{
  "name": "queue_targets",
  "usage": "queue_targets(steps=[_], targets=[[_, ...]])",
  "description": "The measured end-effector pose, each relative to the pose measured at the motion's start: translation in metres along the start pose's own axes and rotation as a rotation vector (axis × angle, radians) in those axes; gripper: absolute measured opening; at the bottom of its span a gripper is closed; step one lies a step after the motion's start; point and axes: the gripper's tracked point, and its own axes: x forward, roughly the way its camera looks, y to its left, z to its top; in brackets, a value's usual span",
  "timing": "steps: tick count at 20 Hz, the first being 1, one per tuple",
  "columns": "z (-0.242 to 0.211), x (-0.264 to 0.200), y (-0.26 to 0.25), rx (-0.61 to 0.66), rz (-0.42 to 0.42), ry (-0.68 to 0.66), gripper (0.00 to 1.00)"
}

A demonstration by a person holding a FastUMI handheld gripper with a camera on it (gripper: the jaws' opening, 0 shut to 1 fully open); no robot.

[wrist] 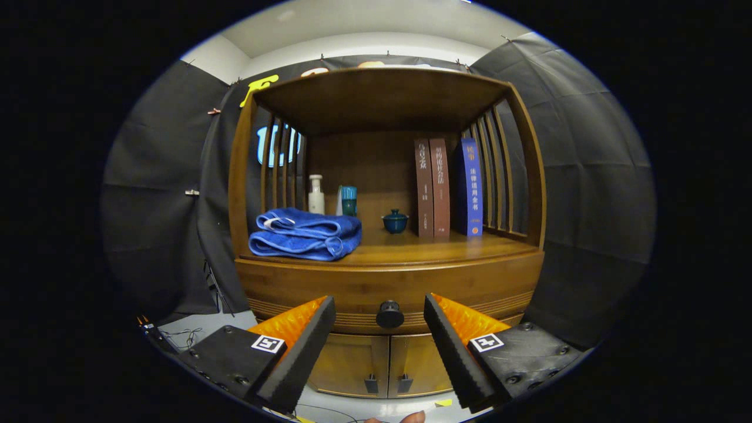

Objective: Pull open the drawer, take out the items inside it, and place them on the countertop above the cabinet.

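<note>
Facing drawer knob (389, 314), gripper (379, 305) agape

The gripper (379, 311) is held with its fingers spread wide, nothing gripped between them. The dark round knob (390, 314) of the closed drawer (364, 288) is framed between the fingertips, slightly beyond them. On the countertop (423, 251) above, a folded blue towel (305, 234), a white bottle (316, 195), a small lidded cup (395, 221) and three upright books (449, 187) are seen. Below the drawer, two cabinet doors (388, 364) are shut.
</note>
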Motion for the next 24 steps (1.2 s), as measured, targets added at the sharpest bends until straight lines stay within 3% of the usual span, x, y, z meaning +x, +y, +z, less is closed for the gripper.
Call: queue_targets(steps=[7,12,16,19,24], targets=[[-0.054,0.062,-0.004,-0.019,-0.001,0.070,0.95],[-0.066,0.087,-0.015,0.037,-0.020,0.079,0.55],[-0.066,0.091,-0.017,-0.034,-0.021,0.048,0.46],[-0.067,0.089,-0.015,-0.041,-0.009,0.066,0.30],[-0.068,0.070,-0.015,0.003,-0.025,0.091,0.30]])
